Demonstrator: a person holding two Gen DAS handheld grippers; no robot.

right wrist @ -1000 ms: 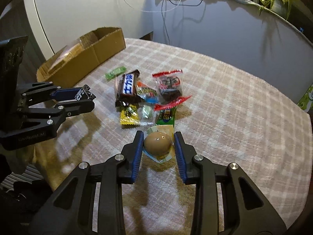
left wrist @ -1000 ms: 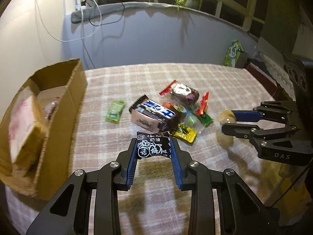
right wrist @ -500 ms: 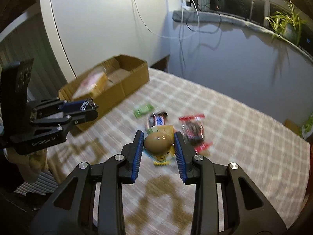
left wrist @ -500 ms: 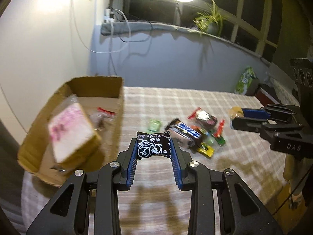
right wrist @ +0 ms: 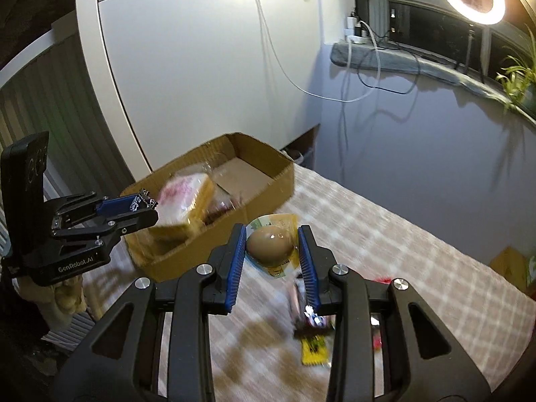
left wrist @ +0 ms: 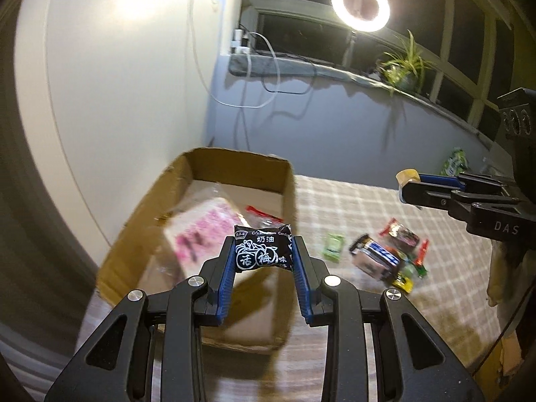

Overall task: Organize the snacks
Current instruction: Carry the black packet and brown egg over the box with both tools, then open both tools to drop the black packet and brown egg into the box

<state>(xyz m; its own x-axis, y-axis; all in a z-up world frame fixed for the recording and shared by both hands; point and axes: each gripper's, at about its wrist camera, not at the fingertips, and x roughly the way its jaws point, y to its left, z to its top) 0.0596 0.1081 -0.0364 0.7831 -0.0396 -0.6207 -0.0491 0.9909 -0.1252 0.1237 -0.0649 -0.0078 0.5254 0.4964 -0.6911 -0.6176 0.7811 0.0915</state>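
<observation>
Two tools are in the air, each pinching one snack. The left tool point(left wrist: 263, 251) clamps a small black plum-candy packet point(left wrist: 263, 248) with white Chinese characters, its blue pads pressed on the packet's two short ends; in the left wrist view the packet sits in front of the open cardboard box point(left wrist: 288, 181). The right tool point(right wrist: 272, 246) grips a brown egg sealed in a clear and yellow-green wrapper point(right wrist: 269, 243), held above the checked cloth of the desk point(right wrist: 385, 234), close to the box's near corner.

One box stands at the desk's edge by the white wall. Inside it lies one bulky tan pack with a pink-printed top point(left wrist: 201, 231), blurred, and beside it one clear wrapper with a red edge point(left wrist: 259, 212); anything more in there is too smeared to tell.

On the cloth, well apart from the box, one flat green packet point(left wrist: 333, 247) lies alone. Next to it is a loose heap: one dark blue bar point(left wrist: 377, 256), one red-edged dark packet point(left wrist: 400, 234), one yellow packet point(left wrist: 402, 279) and a few small red and green pieces I cannot count.

One lit ring lamp point(left wrist: 361, 4) stands by the window.
</observation>
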